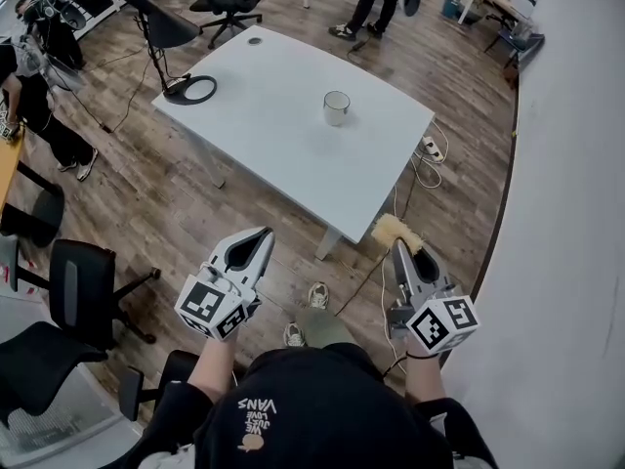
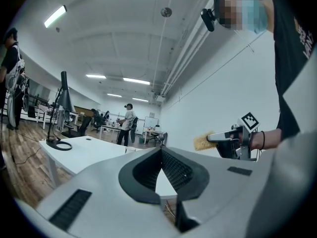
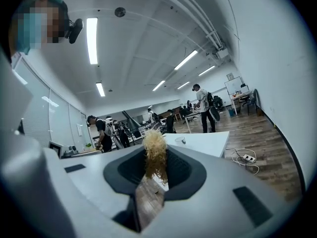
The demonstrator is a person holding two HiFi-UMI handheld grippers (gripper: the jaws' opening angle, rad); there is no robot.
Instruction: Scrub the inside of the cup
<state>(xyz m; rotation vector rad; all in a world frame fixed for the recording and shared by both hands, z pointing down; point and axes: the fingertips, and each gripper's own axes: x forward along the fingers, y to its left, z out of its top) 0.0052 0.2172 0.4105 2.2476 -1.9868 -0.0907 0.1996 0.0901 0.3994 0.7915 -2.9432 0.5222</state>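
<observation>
A small white cup (image 1: 336, 107) stands upright near the middle of the white table (image 1: 283, 145), far ahead of both grippers. It shows tiny in the left gripper view (image 2: 130, 149) and in the right gripper view (image 3: 180, 140). My left gripper (image 1: 260, 237) hangs over the floor short of the table, shut, with nothing between its jaws (image 2: 159, 150). My right gripper (image 1: 399, 249) is shut on a brush (image 1: 391, 229) with tan bristles. The bristles stick out past its jaws (image 3: 154, 150). The left gripper view shows that brush (image 2: 202, 141) from the side.
A black ring-shaped lamp base (image 1: 191, 89) sits at the table's left corner. A power strip with cables (image 1: 430, 148) lies on the wood floor right of the table. Office chairs (image 1: 59, 291) stand at my left, a white wall (image 1: 576, 213) runs along my right, and people stand further off.
</observation>
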